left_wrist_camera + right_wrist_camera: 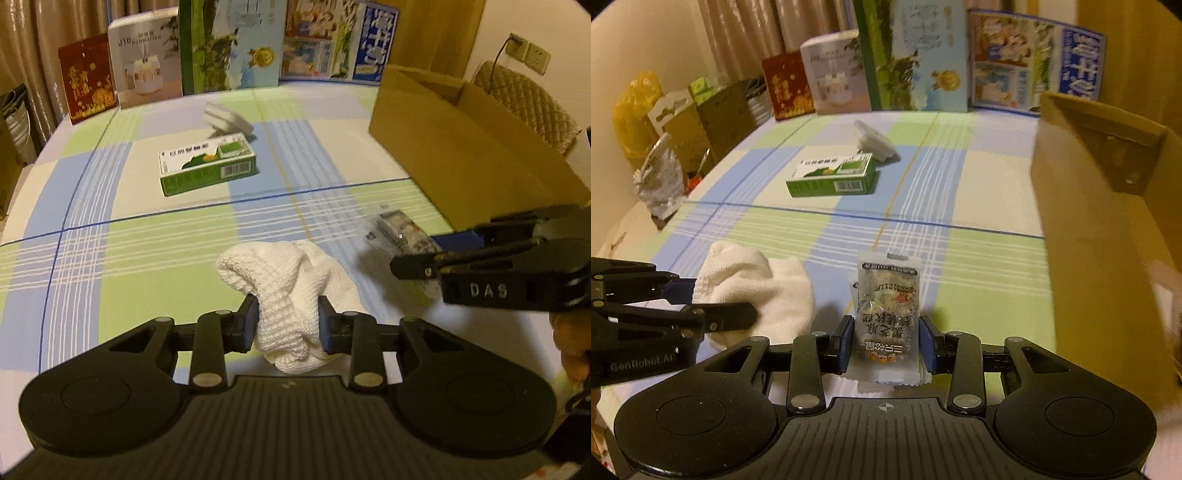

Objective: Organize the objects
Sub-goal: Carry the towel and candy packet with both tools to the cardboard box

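In the left wrist view, a white knitted cloth (291, 295) sits bunched between the blue pads of the left gripper (288, 325), which pinch it from both sides above the checked tablecloth (129, 240). A green box (208, 166) lies farther off; a cardboard box (461, 147) stands at right.

In the right wrist view, the right gripper (886, 345) clamps a clear snack packet (888, 317), its length running out ahead of the pads.

Plaid tablecloth (110, 236), upright printed boxes (147, 59) before curtains (37, 44).
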`<state>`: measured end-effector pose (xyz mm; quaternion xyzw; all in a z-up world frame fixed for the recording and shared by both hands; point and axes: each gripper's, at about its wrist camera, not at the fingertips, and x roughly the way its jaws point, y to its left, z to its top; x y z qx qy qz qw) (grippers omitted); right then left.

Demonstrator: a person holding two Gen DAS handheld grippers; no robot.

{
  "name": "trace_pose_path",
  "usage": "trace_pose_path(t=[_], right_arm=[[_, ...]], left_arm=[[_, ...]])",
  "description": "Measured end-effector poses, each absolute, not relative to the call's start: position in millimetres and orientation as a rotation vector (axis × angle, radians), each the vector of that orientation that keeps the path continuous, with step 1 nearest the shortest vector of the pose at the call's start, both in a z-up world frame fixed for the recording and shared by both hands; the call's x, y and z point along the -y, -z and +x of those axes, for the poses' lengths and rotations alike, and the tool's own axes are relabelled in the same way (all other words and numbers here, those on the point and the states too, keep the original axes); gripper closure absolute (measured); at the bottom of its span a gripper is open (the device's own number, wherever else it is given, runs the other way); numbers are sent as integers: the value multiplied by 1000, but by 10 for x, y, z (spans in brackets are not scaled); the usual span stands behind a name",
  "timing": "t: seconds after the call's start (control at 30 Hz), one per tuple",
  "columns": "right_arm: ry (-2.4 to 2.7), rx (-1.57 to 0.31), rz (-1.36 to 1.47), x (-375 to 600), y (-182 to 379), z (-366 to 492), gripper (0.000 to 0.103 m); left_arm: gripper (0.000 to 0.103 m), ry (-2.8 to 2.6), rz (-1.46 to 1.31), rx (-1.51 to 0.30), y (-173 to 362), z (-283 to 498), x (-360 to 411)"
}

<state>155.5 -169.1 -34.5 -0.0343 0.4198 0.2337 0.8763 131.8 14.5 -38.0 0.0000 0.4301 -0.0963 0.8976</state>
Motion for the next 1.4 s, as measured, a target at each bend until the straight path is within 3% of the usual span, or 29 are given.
trace_pose_path(t=[0.67,1.4], right_arm=[[-334,-803,-32,2583,-289,313,69],[-247,-716,5,3290,-672,-114,69]], left_arm=[[75,133,-81,-749,-368,89,412],[75,277,-55,-734,-569,-225,1324]])
